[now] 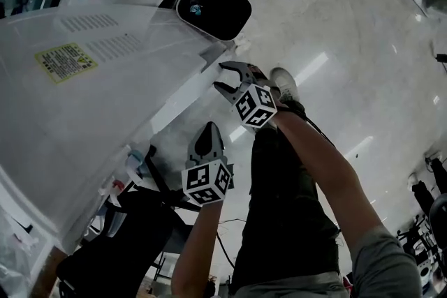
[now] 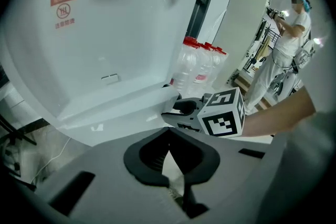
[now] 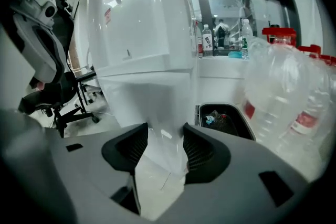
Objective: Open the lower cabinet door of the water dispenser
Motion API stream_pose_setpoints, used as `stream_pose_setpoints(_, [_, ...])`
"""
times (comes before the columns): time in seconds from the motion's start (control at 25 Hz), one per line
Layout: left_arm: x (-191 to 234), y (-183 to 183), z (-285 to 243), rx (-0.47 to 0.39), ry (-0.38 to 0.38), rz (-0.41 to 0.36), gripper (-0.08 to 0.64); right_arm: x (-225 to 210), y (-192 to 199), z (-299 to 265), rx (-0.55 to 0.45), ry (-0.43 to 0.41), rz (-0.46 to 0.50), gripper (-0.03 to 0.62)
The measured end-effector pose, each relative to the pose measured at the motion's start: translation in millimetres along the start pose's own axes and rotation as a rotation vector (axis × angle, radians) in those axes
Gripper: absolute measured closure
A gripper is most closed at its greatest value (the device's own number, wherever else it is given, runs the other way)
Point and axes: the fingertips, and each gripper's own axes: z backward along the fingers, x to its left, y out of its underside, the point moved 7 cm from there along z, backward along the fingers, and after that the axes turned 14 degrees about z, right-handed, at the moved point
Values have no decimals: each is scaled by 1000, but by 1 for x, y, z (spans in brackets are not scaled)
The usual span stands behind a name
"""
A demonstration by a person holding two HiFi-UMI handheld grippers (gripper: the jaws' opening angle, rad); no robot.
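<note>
Right gripper (image 1: 219,75): centre frame, arm outstretched, jaws apart at the lower cabinet door (image 1: 178,101) edge; water dispenser (image 1: 91,115) at left.
Left gripper (image 1: 208,130): below it, jaws together, empty.
Room: glossy pale floor (image 1: 335,17), bin (image 1: 213,8) at the top.

I am recording the water dispenser (image 1: 105,122) as showing white all over, carrying a yellow label (image 1: 66,61) on one panel and a red mark (image 2: 63,9) on another. My left gripper (image 1: 208,130) and right gripper (image 1: 221,76) are showing grey bodies, black ribbed pads and black-and-white square-marker cubes. The clear bottles (image 2: 202,68) are wearing red caps, and the bin (image 1: 213,8) is reading black with a white rim.
</note>
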Motion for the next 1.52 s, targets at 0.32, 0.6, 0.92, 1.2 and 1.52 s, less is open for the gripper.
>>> stream_pose_setpoints(0.32, [0, 19, 22, -15, -30, 41, 552, 41, 11, 26, 52, 100, -103, 380])
stream_pose_setpoints(0.6, [0, 42, 27, -45, -72, 105, 552, 69, 17, 36, 69, 186, -165, 380])
stream_pose_setpoints(0.92, [-5, 60, 34, -66, -102, 146, 552, 65, 22, 35, 60, 122, -98, 379])
stream_pose_setpoints(1.2, [-6, 61, 40, -98, -111, 172, 552, 47, 52, 38, 100, -143, 130, 338])
stream_pose_setpoints(1.52, [3, 63, 22, -112, -75, 113, 552, 36, 95, 6, 160, -393, 420, 328])
